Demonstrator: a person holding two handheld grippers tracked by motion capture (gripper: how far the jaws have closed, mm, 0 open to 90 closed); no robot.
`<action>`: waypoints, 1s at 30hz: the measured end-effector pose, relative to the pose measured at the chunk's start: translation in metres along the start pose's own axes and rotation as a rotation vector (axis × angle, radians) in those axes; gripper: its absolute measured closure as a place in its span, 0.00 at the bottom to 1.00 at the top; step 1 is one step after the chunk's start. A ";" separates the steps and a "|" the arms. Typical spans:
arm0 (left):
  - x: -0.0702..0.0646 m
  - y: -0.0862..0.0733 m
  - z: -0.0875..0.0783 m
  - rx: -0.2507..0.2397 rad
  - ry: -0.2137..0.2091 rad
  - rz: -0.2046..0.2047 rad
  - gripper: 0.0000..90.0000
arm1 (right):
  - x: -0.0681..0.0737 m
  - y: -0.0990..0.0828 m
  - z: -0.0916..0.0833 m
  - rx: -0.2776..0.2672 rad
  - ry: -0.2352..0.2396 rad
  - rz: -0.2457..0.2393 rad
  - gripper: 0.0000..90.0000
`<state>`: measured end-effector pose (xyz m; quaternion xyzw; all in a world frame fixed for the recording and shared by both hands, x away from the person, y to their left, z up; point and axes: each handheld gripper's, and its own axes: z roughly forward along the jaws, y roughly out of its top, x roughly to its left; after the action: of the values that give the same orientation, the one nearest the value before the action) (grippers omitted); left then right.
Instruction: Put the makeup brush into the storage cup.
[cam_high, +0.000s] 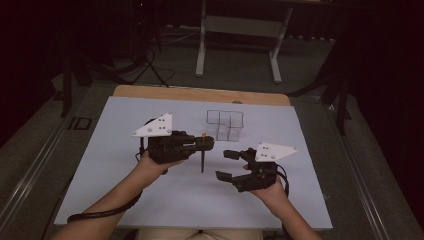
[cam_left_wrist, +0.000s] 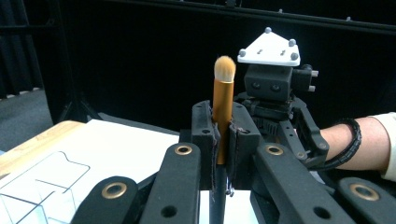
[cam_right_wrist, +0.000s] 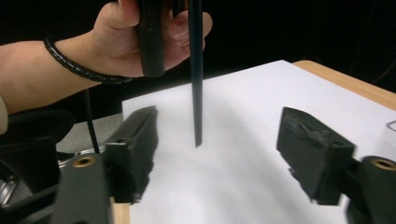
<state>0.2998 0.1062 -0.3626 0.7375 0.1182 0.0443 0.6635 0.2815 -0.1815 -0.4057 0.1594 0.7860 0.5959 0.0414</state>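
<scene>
Left tongs (cam_left_wrist: 223, 140) clamped on upright makeup brush (cam_left_wrist: 223, 100), right tongs (cam_right_wrist: 233, 154) apart nearby.

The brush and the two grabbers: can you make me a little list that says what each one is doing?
brush: makeup brush, gold sleeve, tan bristles up, black handle pointing down
left gripper: shut on the brush, holding it upright above the table
right gripper: open, holding nothing, jaws wide apart near the handle tip
clear box: divided, sits on the table behind the grippers
table: white sheet over wood
</scene>
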 end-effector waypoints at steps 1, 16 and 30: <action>0.000 0.001 -0.001 0.001 0.008 0.006 0.94 | 0.001 -0.001 -0.006 -0.013 -0.012 -0.008 0.28; 0.011 0.011 -0.003 -0.013 0.059 0.029 0.94 | 0.000 -0.017 -0.042 -0.069 -0.120 0.011 0.15; 0.023 0.021 0.001 -0.012 0.087 0.039 0.94 | 0.001 -0.037 -0.063 -0.086 -0.224 0.019 0.16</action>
<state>0.3246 0.1086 -0.3439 0.7331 0.1325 0.0899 0.6610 0.2572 -0.2480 -0.4229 0.2303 0.7487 0.6079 0.1301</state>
